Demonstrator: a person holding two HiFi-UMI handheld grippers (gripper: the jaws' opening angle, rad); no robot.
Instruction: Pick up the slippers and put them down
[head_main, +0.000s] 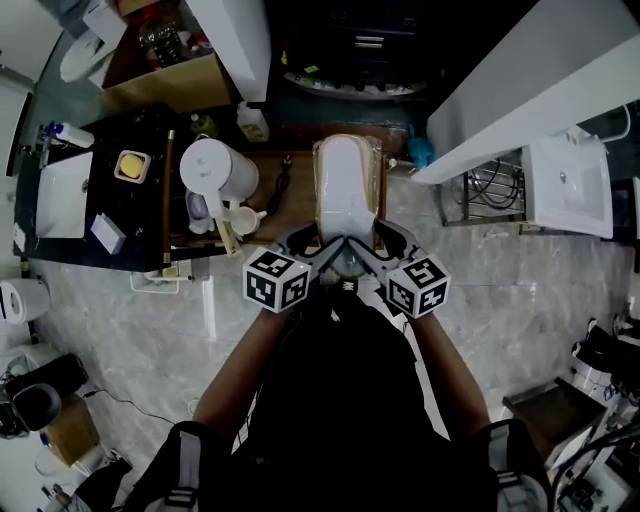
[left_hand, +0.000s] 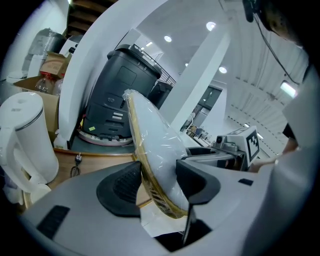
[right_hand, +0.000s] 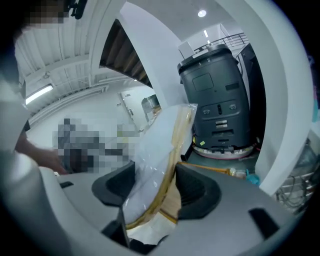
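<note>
A pair of white slippers with tan sole edges, wrapped in clear plastic, hangs above the wooden table, held from the near end by both grippers. My left gripper is shut on the slippers' left side, and the right gripper is shut on their right side. In the left gripper view the slippers stand on edge between the two dark pads of the left gripper. The right gripper view shows the slippers likewise pressed between the pads of the right gripper.
A white kettle and small items stand on the table's left. A black counter with a sink lies further left. Behind the table is a dark grey machine. A white beam and wire rack are at right.
</note>
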